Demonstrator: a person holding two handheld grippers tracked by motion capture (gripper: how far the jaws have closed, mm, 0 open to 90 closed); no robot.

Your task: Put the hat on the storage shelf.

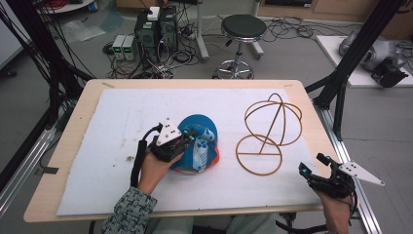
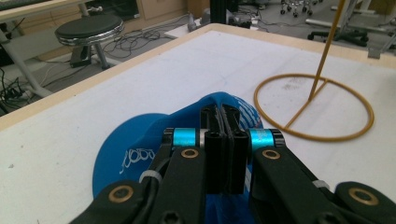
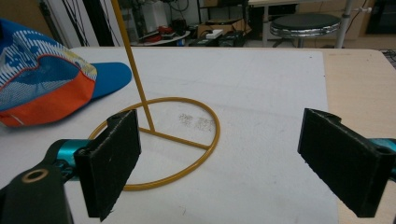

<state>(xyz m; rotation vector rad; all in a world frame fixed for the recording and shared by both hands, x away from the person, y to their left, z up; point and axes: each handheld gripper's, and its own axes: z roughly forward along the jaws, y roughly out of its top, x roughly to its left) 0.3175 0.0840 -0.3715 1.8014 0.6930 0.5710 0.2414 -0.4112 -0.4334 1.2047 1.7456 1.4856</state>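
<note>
On the white mat, left gripper (image 1: 195, 138) fingers pinch the blue cap (image 1: 199, 127); right gripper (image 1: 314, 165) fingers gape empty.

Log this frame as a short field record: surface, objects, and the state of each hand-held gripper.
surface: wooden table covered by a white mat
object 1: blue and orange cap, left of centre on the mat
object 2: wire hat stand with a ring base, right of the cap, nothing on it
left hand-held gripper: jaws shut on the cap's crown
right hand-held gripper: jaws wide open, holding nothing, near the table's right front corner, facing the stand
background: black round stool and cables on the floor
</note>
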